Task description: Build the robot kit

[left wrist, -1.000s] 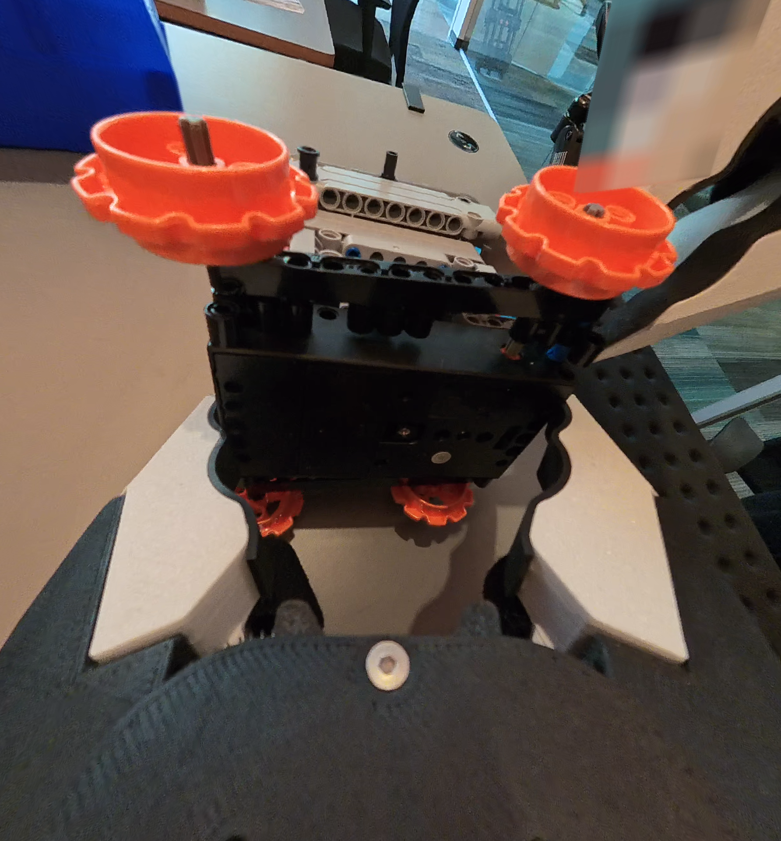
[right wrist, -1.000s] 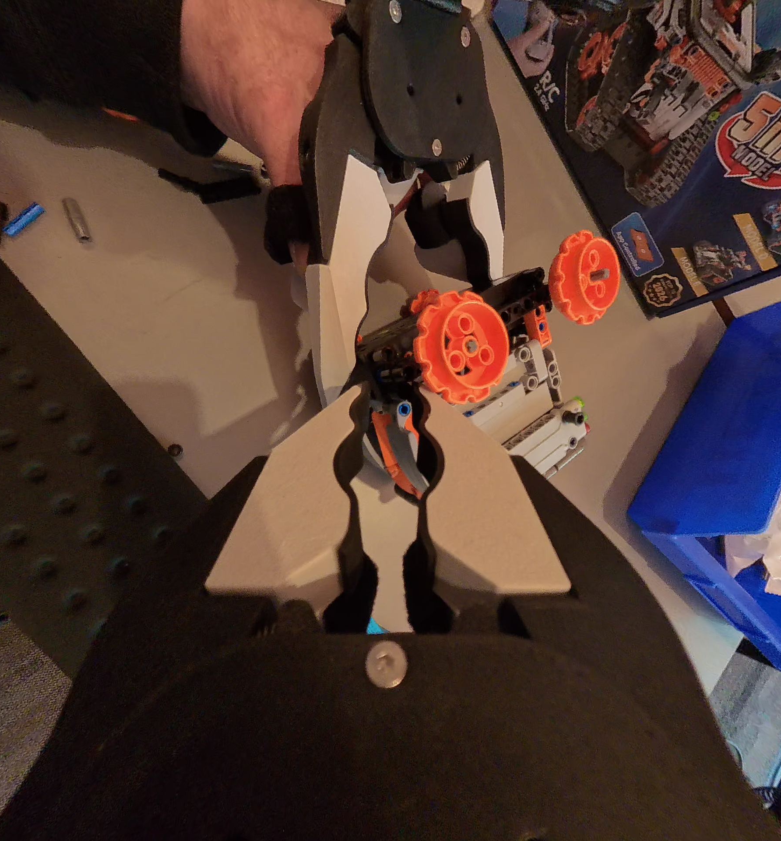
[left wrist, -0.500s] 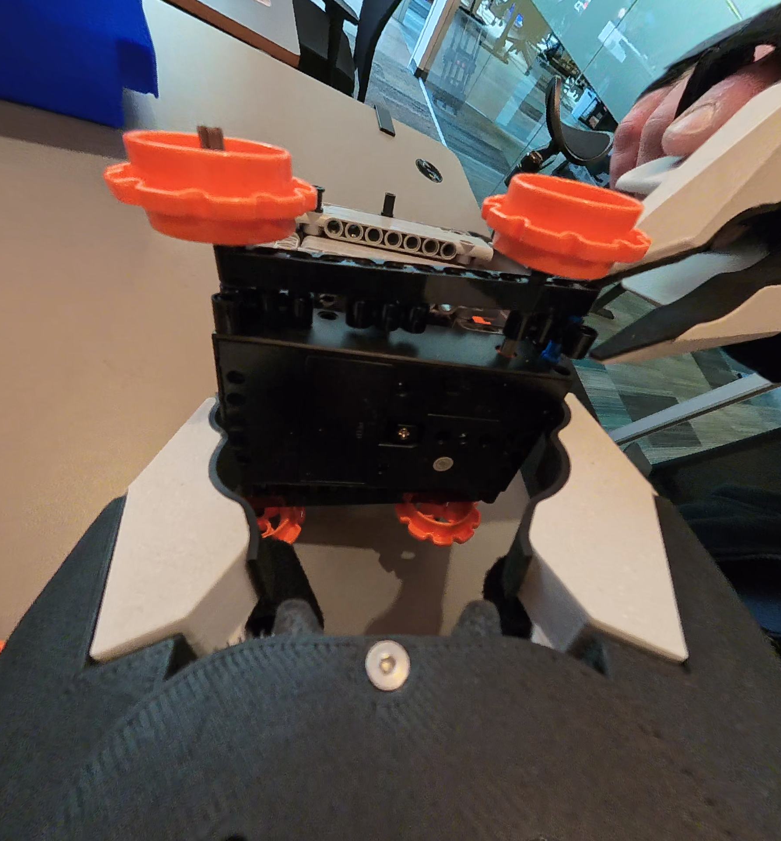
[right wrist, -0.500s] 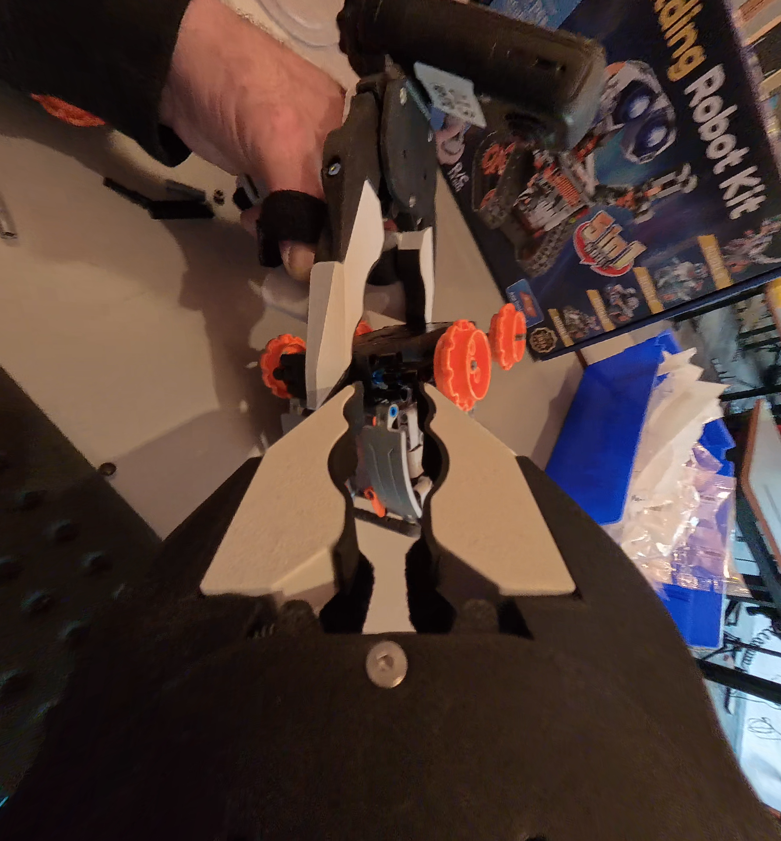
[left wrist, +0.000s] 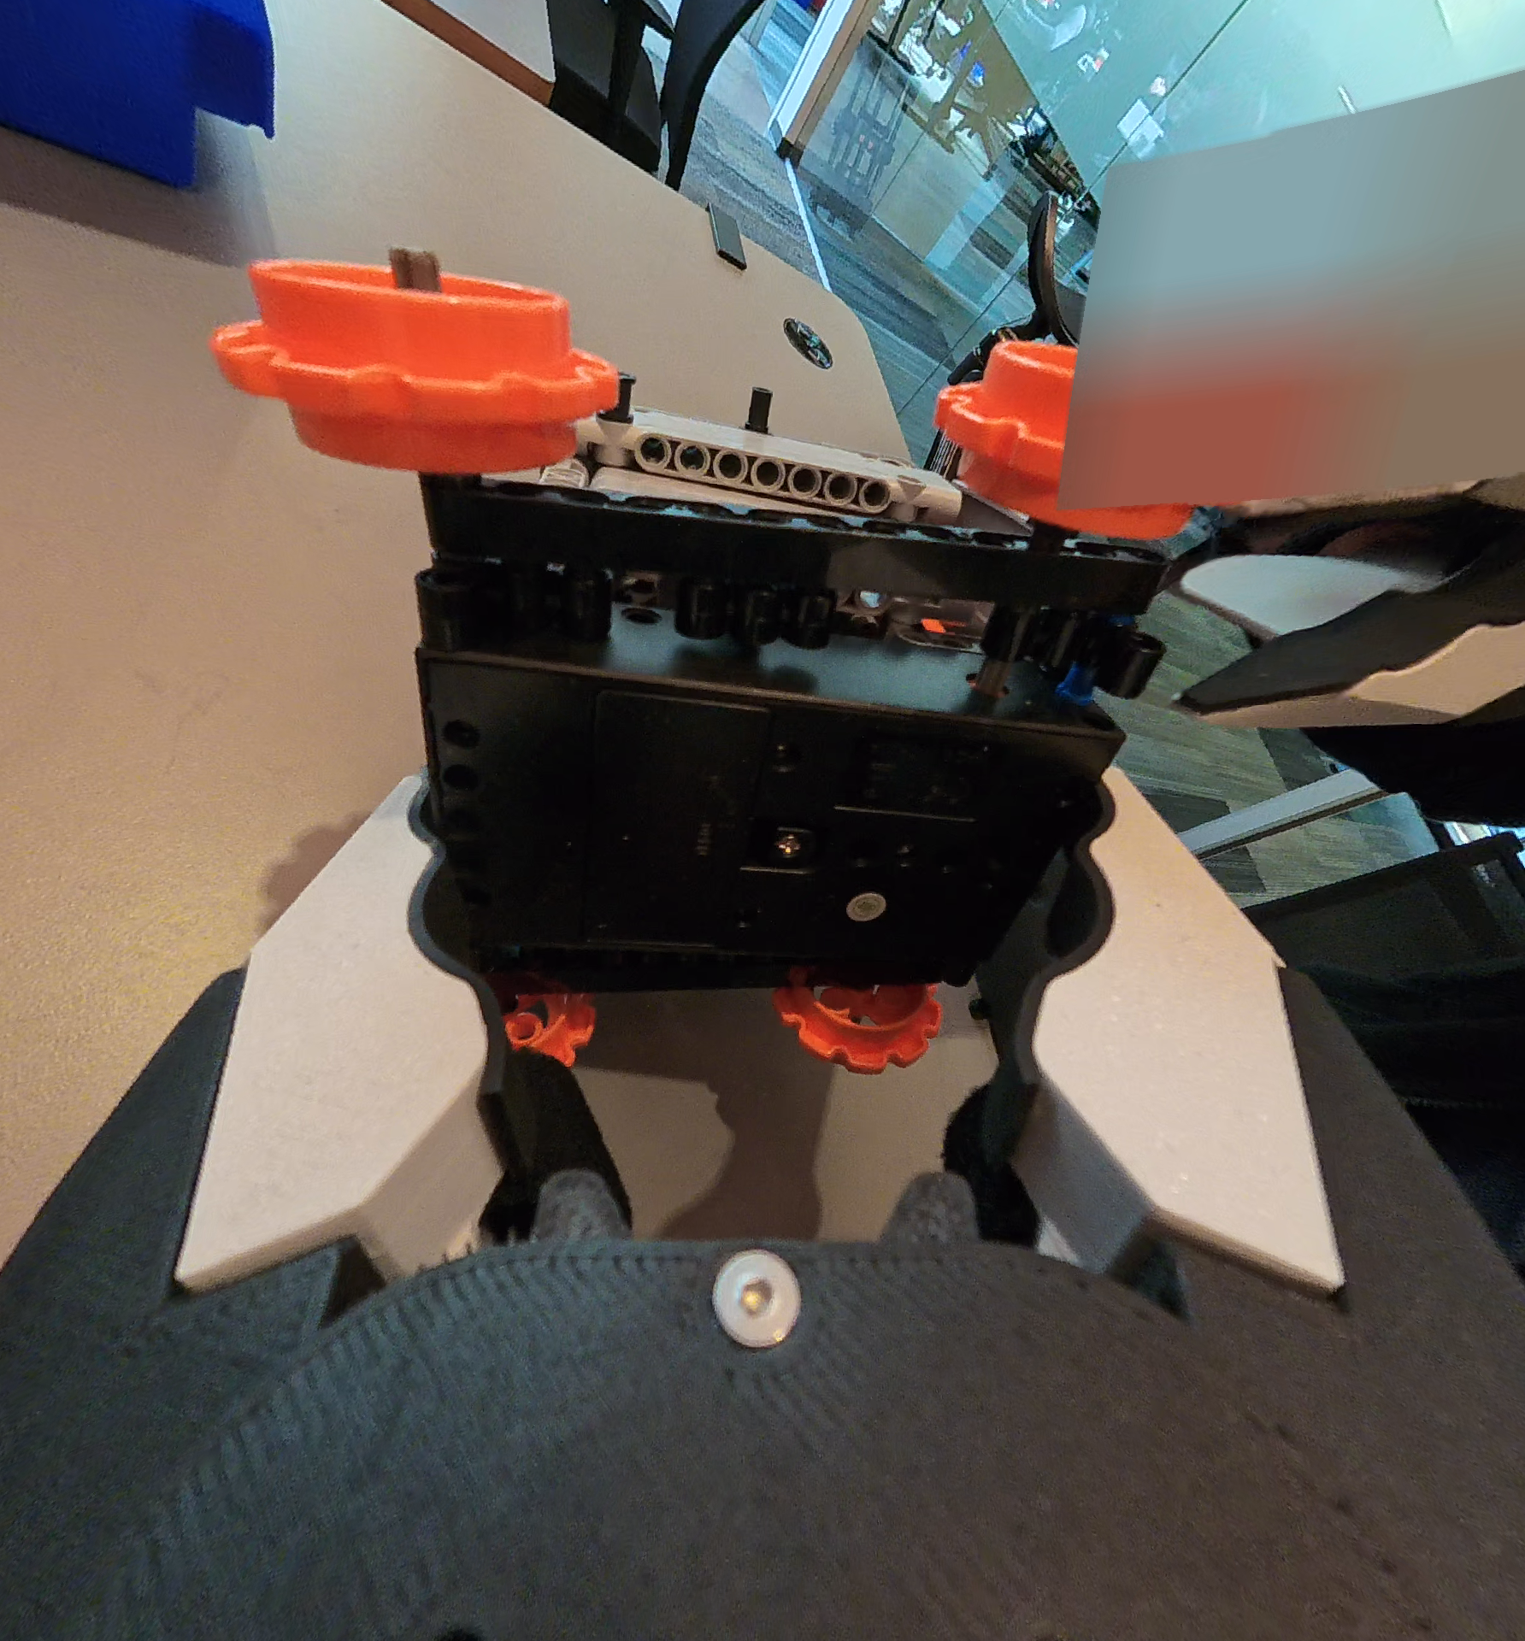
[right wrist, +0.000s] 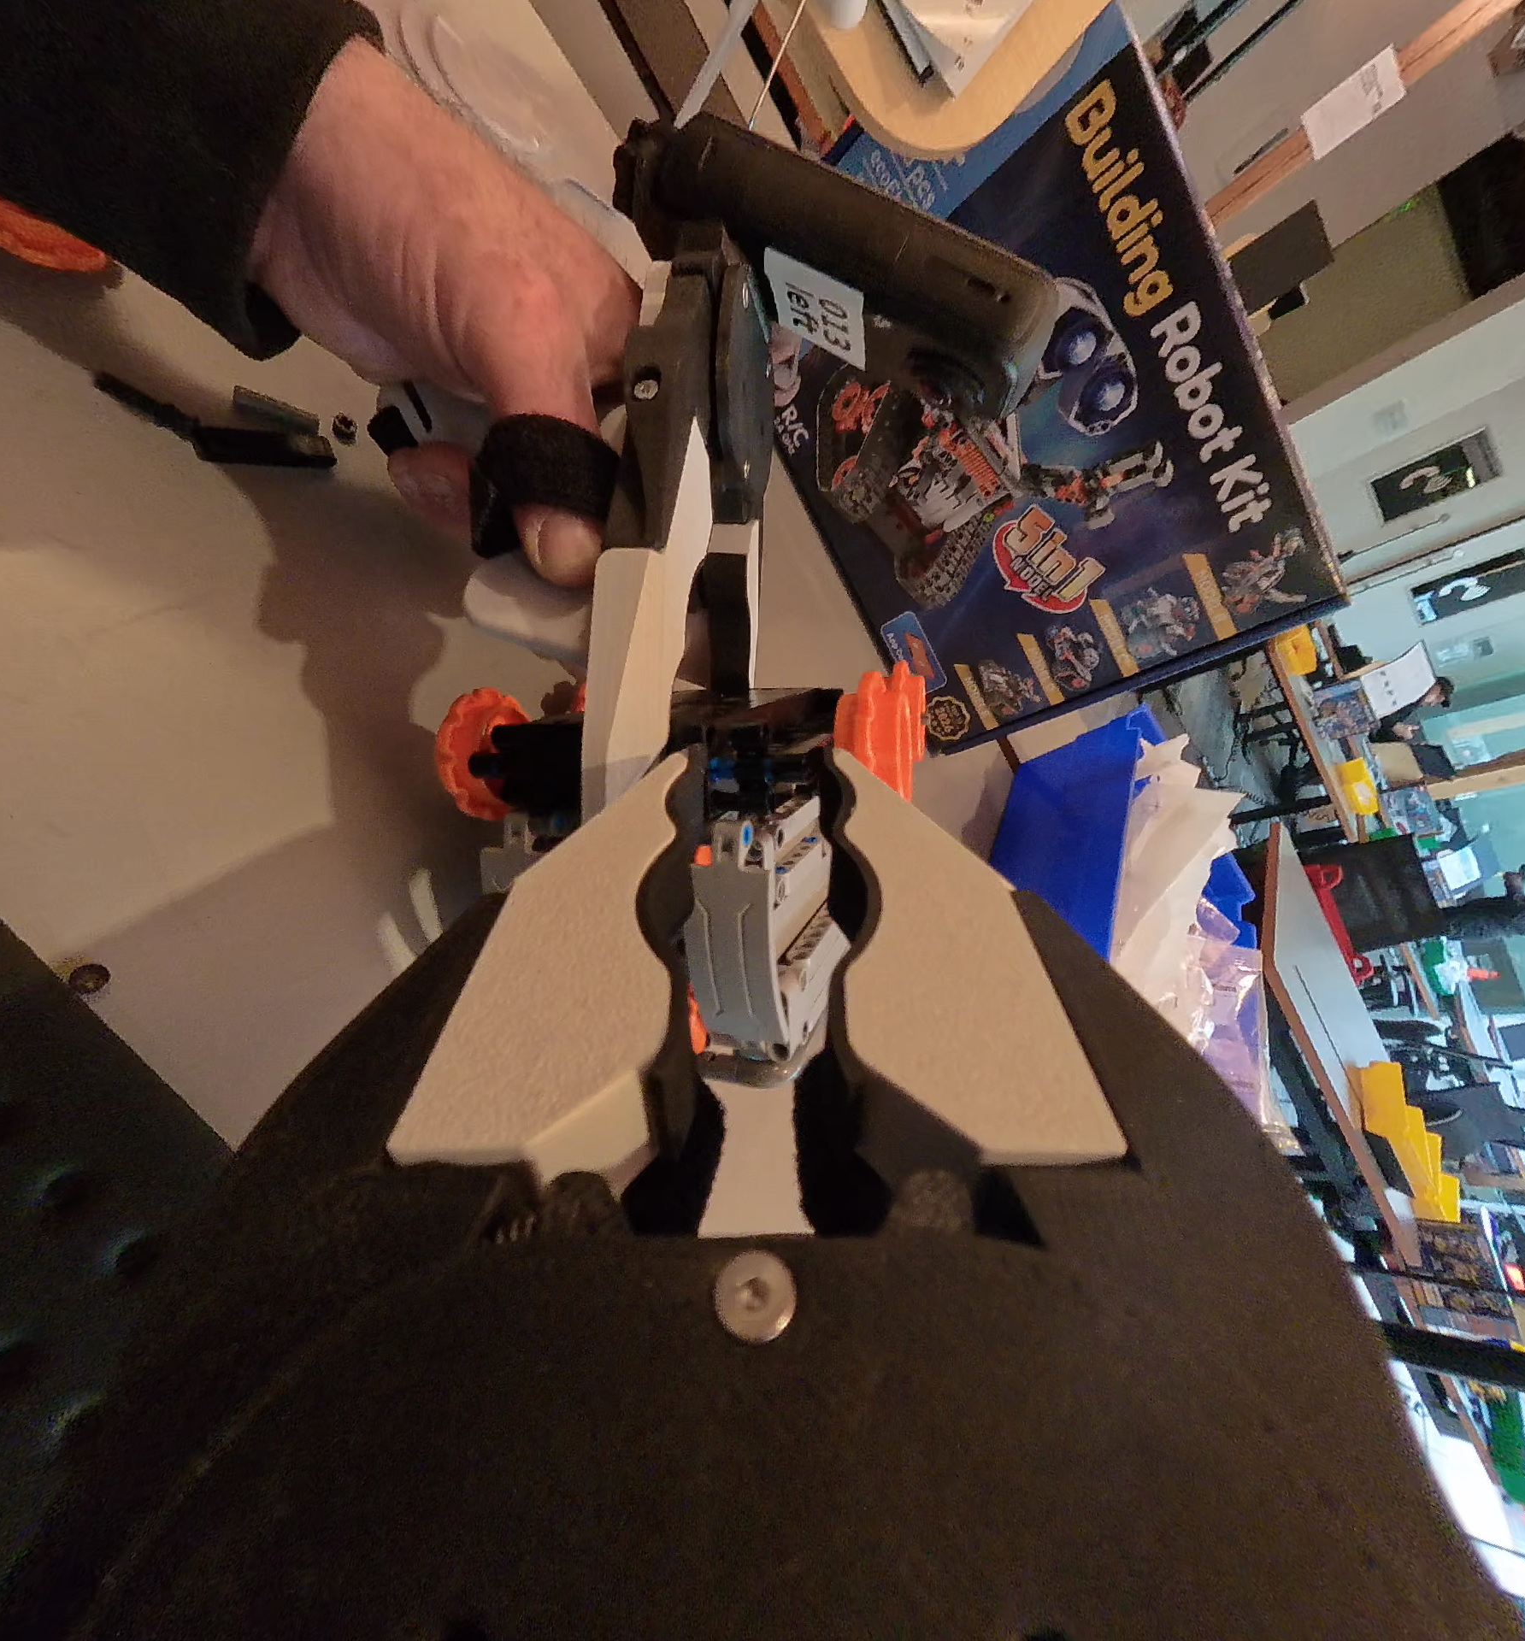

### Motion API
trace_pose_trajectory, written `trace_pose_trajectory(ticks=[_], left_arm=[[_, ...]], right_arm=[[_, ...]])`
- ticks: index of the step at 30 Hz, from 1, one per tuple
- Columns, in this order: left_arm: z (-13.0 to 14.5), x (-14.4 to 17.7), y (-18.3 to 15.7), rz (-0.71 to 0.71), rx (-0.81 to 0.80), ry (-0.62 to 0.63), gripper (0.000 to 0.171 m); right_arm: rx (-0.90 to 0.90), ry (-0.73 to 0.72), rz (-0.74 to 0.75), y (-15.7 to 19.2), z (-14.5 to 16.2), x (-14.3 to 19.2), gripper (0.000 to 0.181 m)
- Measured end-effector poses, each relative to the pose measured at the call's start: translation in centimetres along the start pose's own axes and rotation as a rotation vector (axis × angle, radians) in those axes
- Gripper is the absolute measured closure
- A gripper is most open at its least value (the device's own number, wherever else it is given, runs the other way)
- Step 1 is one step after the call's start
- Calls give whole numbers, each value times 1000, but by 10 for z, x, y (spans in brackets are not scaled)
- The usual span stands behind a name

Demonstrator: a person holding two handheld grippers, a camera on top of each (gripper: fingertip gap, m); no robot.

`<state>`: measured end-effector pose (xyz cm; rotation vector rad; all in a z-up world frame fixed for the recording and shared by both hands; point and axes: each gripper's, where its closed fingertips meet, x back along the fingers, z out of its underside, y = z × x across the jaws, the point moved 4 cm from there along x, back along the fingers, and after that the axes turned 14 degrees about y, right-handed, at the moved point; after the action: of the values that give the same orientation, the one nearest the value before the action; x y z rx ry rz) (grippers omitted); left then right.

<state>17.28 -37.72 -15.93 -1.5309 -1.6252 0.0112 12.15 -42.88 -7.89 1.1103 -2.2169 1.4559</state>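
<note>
My left gripper point(left wrist: 763, 799) is shut on the black body of a building-block vehicle model point(left wrist: 741, 799), one finger on each side. The model has two big orange wheels point(left wrist: 404, 373) at its far end, grey beams point(left wrist: 768, 462) between them and small orange gears point(left wrist: 857, 1021) underneath. My right gripper point(right wrist: 759, 764) is shut on a grey curved panel point(right wrist: 732, 950) at one end of the same model point(right wrist: 741, 710). It shows from the side in the left wrist view point(left wrist: 1363, 639). A hand holds the left gripper point(right wrist: 652, 577) above the model.
A dark kit box point(right wrist: 1096, 426) stands behind the model, with a blue bin point(right wrist: 1070, 817) of plastic bags to its right. Small loose parts point(right wrist: 244, 435) lie on the beige table point(right wrist: 119, 710). Another blue bin point(left wrist: 75, 80) sits far left. A black perforated mat point(right wrist: 31, 1154) lies nearby.
Both grippers have tilted the model together, so its wheels now show more edge-on. My right gripper has slid farther over the grey panel. Both grips have held.
</note>
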Motion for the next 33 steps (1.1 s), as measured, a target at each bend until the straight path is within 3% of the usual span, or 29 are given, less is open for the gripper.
trace_pose_trajectory(ticks=[10, 16, 33], left_arm=[[-1, -1, 0, 16, 17, -12, 37], [-1, -2, 0, -18, -4, -2, 38], [1, -7, 5, -150, -92, 22, 39]], right_arm=[[23, 23, 31, 1, 3, -12, 157], [26, 21, -10, -1, 6, -11, 168], [268, 135, 28, 10, 12, -13, 169]])
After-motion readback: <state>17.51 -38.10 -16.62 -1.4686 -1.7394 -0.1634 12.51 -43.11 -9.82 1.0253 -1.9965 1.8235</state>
